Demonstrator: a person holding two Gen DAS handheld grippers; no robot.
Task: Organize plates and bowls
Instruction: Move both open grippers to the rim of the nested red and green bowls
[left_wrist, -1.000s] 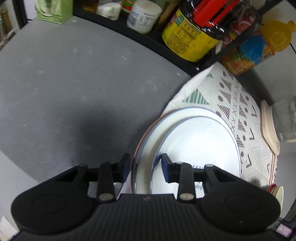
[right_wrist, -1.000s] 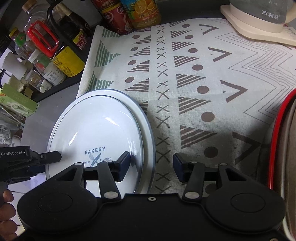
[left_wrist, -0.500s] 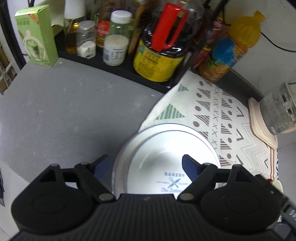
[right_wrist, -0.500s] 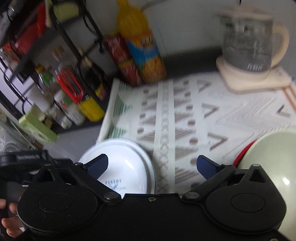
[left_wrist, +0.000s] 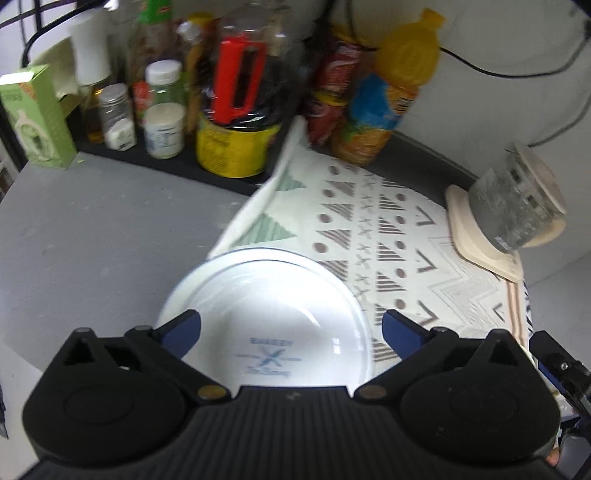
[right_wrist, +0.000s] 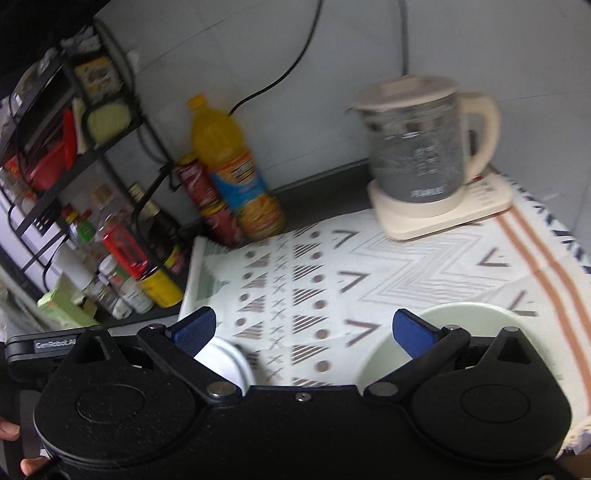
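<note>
The left gripper is opening wide and has let go of the white plate; the right gripper is wide open too, holding nothing; the plate now sits stacked at the cloth's left edge, so the green bowl is likely next

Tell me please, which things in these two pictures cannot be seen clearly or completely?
- White plates, left wrist view: near edge hidden by the left gripper; the printed lettering is blurred, and how many plates are stacked is unclear.
- Pale green bowl, right wrist view: mostly covered by the right gripper; what sits under it is unseen.
- Jar labels on the rack: too small and blurred.
- Kettle, left wrist view: motion-blurred.
</note>
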